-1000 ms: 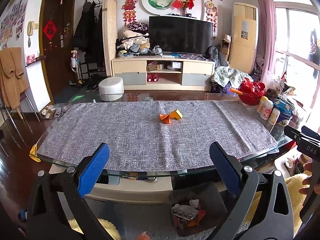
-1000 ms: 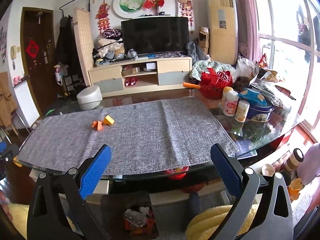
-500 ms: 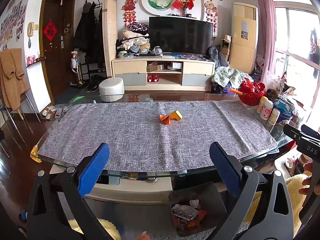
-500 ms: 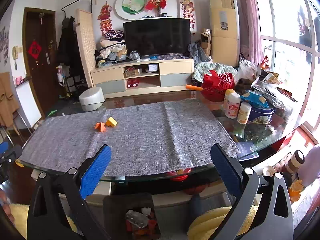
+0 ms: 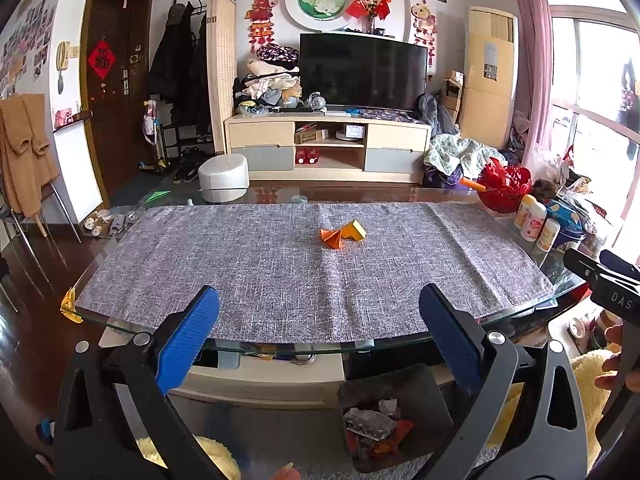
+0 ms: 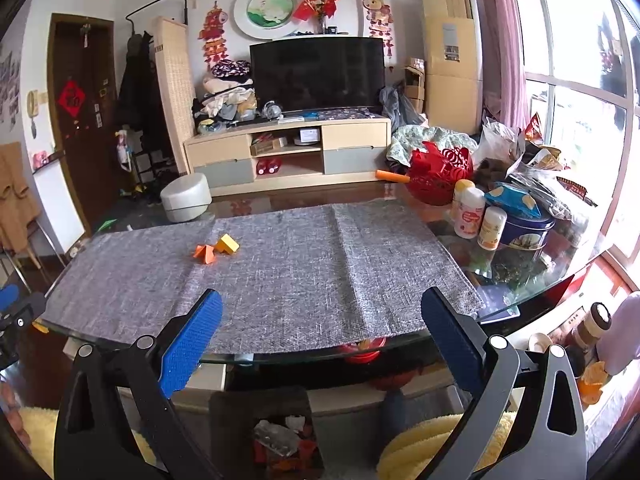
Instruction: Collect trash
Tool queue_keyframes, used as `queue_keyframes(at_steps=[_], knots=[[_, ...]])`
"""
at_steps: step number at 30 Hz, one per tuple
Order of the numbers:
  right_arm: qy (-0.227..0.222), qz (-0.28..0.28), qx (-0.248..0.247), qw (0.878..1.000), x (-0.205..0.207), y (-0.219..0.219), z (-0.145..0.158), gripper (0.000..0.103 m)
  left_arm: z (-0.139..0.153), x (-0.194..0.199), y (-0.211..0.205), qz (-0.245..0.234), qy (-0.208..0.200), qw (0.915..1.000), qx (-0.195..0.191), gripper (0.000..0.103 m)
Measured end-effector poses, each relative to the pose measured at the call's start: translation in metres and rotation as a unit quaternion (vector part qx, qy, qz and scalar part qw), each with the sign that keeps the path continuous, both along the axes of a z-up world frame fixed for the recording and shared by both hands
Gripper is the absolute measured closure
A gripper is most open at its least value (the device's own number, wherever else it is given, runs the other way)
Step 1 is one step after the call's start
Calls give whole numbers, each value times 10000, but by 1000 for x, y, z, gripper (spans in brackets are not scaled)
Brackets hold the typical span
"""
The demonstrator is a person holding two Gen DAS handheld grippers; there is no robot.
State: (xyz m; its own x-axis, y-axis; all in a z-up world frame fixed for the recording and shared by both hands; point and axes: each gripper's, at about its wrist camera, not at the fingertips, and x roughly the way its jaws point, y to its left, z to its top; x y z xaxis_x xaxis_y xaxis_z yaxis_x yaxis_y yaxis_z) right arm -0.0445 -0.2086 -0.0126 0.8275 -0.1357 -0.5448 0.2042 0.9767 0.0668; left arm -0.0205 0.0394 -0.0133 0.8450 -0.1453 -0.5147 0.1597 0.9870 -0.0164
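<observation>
Two scraps of folded paper lie side by side on the grey table runner [image 5: 248, 264]: an orange one [image 5: 332, 238] and a yellow one [image 5: 357, 230]. They also show in the right wrist view, orange [image 6: 205, 254] and yellow [image 6: 227, 243]. A dark trash bin [image 5: 394, 416] with crumpled trash stands on the floor below the table's near edge; it shows in the right wrist view too [image 6: 266, 436]. My left gripper [image 5: 320, 336] is open and empty, before the near edge. My right gripper [image 6: 322, 340] is open and empty too, further right.
The glass table [image 6: 520, 276] carries white bottles [image 6: 468, 212], a blue tin [image 6: 524, 228] and a red basket [image 6: 440, 172] at its right end. A TV stand [image 5: 328, 148] and a white stool [image 5: 224, 176] stand beyond. Yellow fluffy cushions lie near the bin.
Both views have shifted slightly; the right gripper has drifted a little, so the paper scraps sit a bit further right in its view. Both grippers stay open.
</observation>
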Motion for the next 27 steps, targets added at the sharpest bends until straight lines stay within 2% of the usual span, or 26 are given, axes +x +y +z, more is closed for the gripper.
queue_keyframes(at_steps=[27], knots=[[-16,-3,2,10000,0,0,0,3,5,-4,-1,5,-32,10000,-22,8]])
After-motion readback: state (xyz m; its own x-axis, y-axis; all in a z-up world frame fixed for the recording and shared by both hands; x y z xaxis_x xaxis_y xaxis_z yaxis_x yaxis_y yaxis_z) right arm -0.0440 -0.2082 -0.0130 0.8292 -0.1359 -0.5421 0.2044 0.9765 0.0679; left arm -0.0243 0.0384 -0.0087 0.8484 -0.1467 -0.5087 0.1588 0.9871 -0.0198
